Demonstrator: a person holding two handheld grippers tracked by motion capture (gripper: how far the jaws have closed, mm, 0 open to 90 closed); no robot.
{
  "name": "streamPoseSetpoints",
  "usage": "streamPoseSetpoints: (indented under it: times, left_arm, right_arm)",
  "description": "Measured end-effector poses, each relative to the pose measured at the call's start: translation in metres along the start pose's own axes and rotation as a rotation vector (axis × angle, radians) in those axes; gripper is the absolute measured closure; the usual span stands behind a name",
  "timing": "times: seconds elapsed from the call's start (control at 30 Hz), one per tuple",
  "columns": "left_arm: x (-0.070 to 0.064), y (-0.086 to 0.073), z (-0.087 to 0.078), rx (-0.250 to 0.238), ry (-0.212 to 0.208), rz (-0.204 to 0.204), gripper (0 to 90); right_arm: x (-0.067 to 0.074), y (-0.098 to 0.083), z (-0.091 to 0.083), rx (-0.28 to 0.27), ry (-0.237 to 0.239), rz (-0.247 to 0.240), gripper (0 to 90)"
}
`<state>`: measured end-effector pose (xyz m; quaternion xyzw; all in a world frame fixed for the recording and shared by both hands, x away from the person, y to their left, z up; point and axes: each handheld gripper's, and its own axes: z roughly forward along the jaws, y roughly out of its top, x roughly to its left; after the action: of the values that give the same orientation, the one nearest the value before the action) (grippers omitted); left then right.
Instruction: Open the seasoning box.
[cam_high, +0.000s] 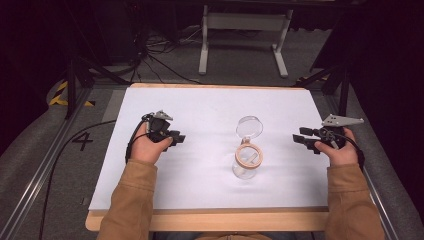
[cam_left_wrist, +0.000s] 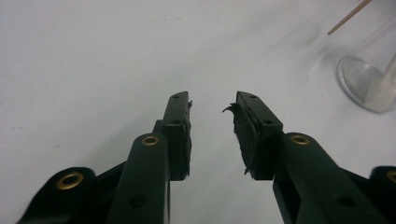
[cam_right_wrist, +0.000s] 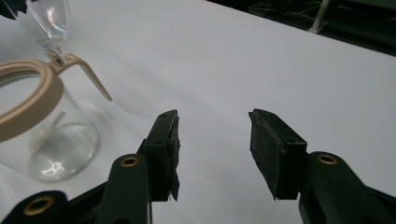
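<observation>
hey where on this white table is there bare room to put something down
Bare patches: the far strip of the white table beyond the clear glass jar with its tan rim and open hinged lid, and the near strip before the wooden edge. Crowded: between left gripper and right gripper.

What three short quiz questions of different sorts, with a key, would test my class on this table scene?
1. True or false: the glass jar stands between the left hand-held gripper and the right hand-held gripper.
2. The jar's hinged lid is: A) open, B) closed, C) missing.
3. Fill in: the jar's rim ring is ____ coloured.

Key: 1 true; 2 A; 3 tan.
</observation>
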<state>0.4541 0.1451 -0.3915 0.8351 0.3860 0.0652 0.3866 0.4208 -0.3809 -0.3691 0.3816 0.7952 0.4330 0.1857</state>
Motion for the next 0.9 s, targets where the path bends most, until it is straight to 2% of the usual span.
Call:
streamPoseSetpoints:
  times: [0.17, 0.23, 0.3, 0.4, 0.47, 0.57, 0.67, 0.87, 0.9]
  left_arm:
    - [0.004, -0.004, 0.006, 0.014, -0.006, -0.012, 65.2]
    - [0.005, -0.006, 0.009, 0.044, -0.015, -0.022, 66.0]
    - [0.006, -0.007, 0.012, 0.066, -0.019, -0.026, 65.2]
    - [0.007, -0.008, 0.015, 0.091, -0.021, -0.025, 64.1]
    - [0.007, -0.008, 0.016, 0.09, -0.022, -0.029, 63.0]
    - [0.007, -0.008, 0.016, 0.094, -0.021, -0.023, 62.5]
    - [0.007, -0.008, 0.017, 0.099, -0.03, -0.028, 62.5]
    - [0.007, -0.008, 0.017, 0.099, -0.041, -0.029, 60.9]
    - [0.007, -0.008, 0.017, 0.097, -0.041, -0.03, 60.1]
  right_arm:
    - [-0.007, -0.008, 0.006, 0.026, -0.004, 0.029, 50.7]
    - [-0.01, -0.012, 0.01, 0.042, -0.006, 0.034, 48.2]
    - [-0.012, -0.016, 0.015, 0.068, -0.013, 0.022, 48.2]
    - [-0.015, -0.021, 0.02, 0.088, -0.019, 0.028, 47.6]
    - [-0.016, -0.024, 0.023, 0.114, -0.031, 0.031, 46.1]
    - [-0.017, -0.029, 0.03, 0.191, -0.065, 0.026, 43.9]
    - [-0.014, -0.032, 0.037, 0.263, -0.063, 0.019, 43.3]
    - [-0.009, -0.031, 0.042, 0.286, -0.066, -0.012, 42.2]
    - [-0.008, -0.031, 0.041, 0.28, -0.06, -0.001, 41.9]
